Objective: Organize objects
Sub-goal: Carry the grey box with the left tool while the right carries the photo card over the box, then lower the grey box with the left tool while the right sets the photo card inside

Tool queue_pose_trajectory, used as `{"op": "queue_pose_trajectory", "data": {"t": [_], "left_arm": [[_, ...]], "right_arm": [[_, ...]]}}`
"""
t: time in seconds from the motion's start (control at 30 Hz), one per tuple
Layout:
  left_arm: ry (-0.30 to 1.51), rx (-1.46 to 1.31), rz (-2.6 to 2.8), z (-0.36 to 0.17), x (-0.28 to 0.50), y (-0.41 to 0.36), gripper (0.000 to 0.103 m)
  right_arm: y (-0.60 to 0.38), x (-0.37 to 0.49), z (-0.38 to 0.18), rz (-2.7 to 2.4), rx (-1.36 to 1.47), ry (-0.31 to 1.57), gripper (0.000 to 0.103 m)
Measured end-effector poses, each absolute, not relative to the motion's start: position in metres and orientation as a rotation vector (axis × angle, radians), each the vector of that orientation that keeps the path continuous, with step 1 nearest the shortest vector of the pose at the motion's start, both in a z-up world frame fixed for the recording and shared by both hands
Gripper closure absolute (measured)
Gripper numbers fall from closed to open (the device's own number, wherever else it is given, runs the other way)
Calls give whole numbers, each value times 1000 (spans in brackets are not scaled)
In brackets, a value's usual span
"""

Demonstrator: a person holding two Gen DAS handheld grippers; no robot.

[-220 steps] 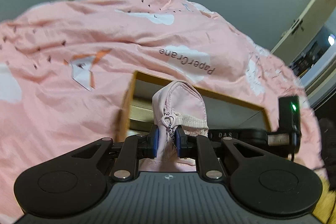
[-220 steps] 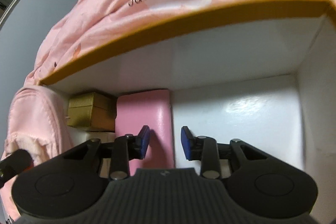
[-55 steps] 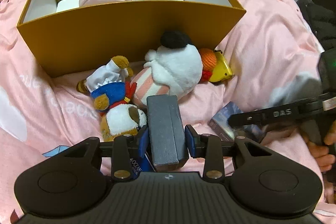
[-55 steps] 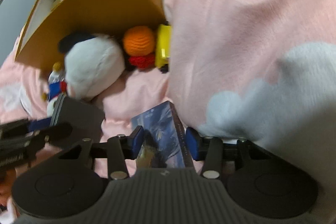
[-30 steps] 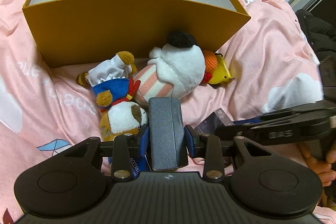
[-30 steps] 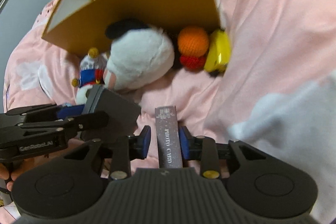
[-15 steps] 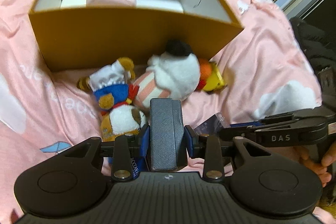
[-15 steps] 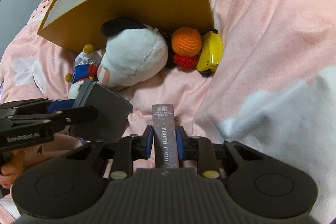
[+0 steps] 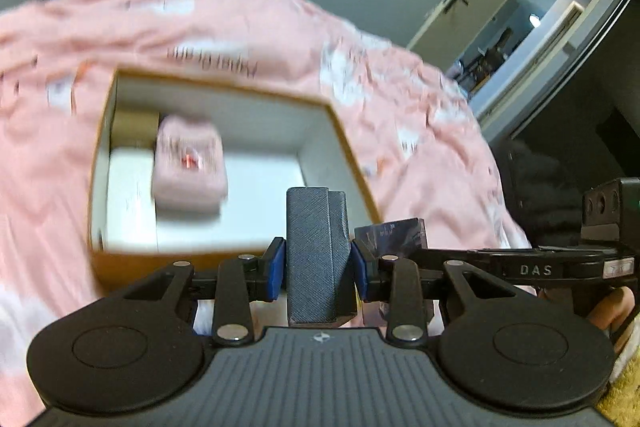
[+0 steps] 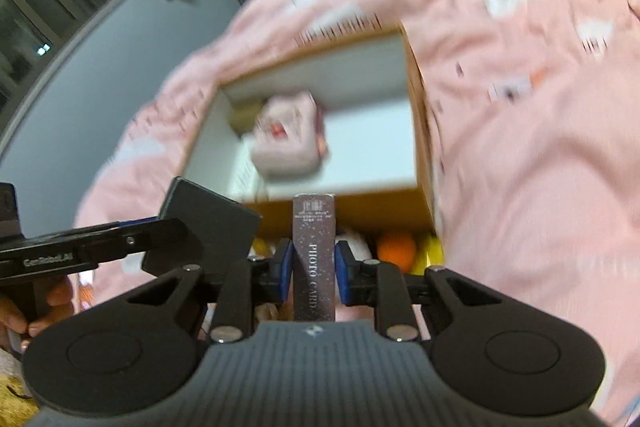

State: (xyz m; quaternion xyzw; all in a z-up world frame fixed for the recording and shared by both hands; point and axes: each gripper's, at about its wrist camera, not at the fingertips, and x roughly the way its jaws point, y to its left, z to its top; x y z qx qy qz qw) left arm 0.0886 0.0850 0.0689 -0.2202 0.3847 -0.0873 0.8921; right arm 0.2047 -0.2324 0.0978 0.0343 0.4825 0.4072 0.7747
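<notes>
Pink bed (image 9: 248,27) carries your open box (image 9: 340,131), with a pink pouch (image 9: 188,163) and a small gold box (image 9: 134,125) inside at its left. Your left claw (image 9: 318,269) clamps a grey case (image 9: 314,247) above the box's near wall. Your right claw (image 10: 313,277) pinches a photo card pack (image 10: 313,251) beside it; plush toys (image 10: 396,247) lie against the box front.

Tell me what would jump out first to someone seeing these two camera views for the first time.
Each gripper is shut on something: the left gripper clamps a dark grey textured case, and the right gripper pinches a slim box printed PHOTO CARD. Just beyond both sits an open mustard box with a white interior on the pink cloud-print bedspread, with a pink pouch inside toward its left.
</notes>
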Motion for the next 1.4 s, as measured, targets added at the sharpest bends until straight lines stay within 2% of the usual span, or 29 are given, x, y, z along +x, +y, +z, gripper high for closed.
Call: {"op": "queue_pose_trajectory", "data": {"t": [0.2, 0.47, 1.17, 1.3, 1.4], "left_arm": [[800, -472, -139, 59, 156, 96, 64], [921, -460, -74, 3, 243, 98, 64], [1019, -495, -46, -53, 308, 96, 64], [1031, -414, -27, -47, 307, 93, 48], [1038, -343, -25, -37, 305, 89, 48]], "right_arm": [[-195, 247, 111, 850, 46, 976, 80], [-147, 303, 71, 775, -51, 1033, 80], [-124, 344, 41, 722, -112, 1049, 80], [-127, 343, 41, 724, -105, 1052, 80], [-128, 342, 40, 721, -112, 1049, 80]]}}
